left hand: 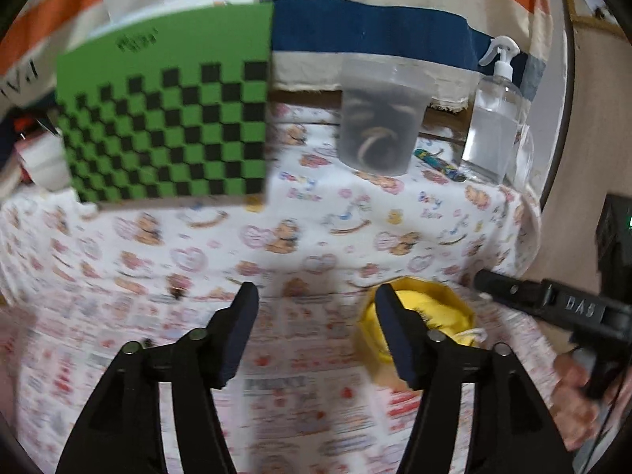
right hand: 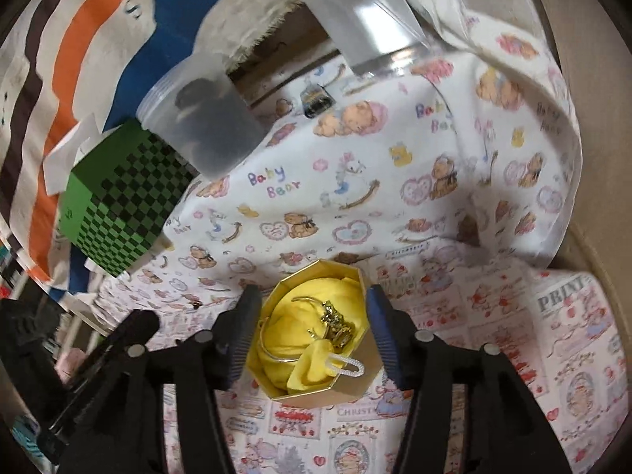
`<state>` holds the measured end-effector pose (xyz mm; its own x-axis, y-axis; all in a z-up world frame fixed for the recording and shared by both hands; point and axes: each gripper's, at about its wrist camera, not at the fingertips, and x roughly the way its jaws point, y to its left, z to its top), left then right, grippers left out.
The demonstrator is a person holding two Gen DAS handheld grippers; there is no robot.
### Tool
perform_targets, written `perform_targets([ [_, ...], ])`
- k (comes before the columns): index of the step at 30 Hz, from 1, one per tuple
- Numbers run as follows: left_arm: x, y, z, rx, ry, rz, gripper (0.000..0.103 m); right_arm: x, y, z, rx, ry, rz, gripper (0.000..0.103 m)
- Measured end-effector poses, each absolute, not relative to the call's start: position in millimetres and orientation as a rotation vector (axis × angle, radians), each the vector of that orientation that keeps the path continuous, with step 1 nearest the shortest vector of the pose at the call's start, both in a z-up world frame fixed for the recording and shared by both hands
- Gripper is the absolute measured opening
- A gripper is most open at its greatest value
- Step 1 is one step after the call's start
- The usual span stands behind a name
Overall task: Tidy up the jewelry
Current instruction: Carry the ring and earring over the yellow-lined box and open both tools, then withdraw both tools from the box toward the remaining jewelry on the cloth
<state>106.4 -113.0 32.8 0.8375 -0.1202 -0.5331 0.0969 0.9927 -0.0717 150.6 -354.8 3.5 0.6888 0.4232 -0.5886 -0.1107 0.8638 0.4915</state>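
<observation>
A gold octagonal box (right hand: 347, 389) lined with yellow cloth (right hand: 300, 316) sits on the printed tablecloth. Inside lie a gold ornate jewelry piece (right hand: 335, 322) and a thin silver bangle (right hand: 270, 349). My right gripper (right hand: 312, 333) is open, its fingers on either side of the box. My left gripper (left hand: 316, 331) is open and empty above the cloth; the box (left hand: 454, 316) lies just right of its right finger. A translucent tub (left hand: 381, 118) holding bangles stands at the back, and it also shows in the right wrist view (right hand: 205, 126).
A green checkered box (left hand: 166, 110) stands at the back left. A clear spray bottle (left hand: 493, 118) stands at the back right beside the table edge. The other gripper (left hand: 553, 300) shows at the right of the left wrist view. A striped cloth hangs behind.
</observation>
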Motion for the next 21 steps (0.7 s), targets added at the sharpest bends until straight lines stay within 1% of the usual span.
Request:
perform_targets([
  [1, 103.2, -112.3, 33.1, -0.019, 0.561, -0.101, 0.076, 149.7, -353.2, 4.3, 0.432, 0.757, 0.299, 0.056],
  [2, 99.7, -110.8, 32.1, 0.003, 0.554, -0.088, 0.078, 149.3, -351.2, 4.9, 0.419, 0.759, 0.291, 0.058],
  [5, 93.7, -101.0, 28.4, 0.008, 0.559, -0.076, 0.08, 146.4, -343.2, 8.5, 0.357, 0.754, 0.251, 0.061],
  [7, 91.7, -90.7, 27.8, -0.002, 0.561, -0.054, 0.088, 142.8, -337.7, 12.2, 0.315, 0.735, 0.241, 0.063],
  [11, 87.6, -68.9, 29.6, -0.018, 0.536, -0.001, 0.093, 138.5, -328.4, 17.8, 0.257, 0.708, 0.225, 0.066],
  [13, 86.3, -58.9, 29.9, -0.016, 0.524, 0.013, 0.101, 137.2, -323.4, 19.2, 0.239, 0.705, 0.216, 0.066],
  [16, 87.4, -45.1, 26.6, -0.004, 0.519, 0.053, 0.101, 134.5, -317.6, 21.6, 0.21, 0.697, 0.204, 0.066],
  [21, 88.4, -20.2, 17.2, -0.059, 0.524, 0.065, 0.101, 131.1, -312.6, 22.0, 0.199, 0.691, 0.208, 0.066],
])
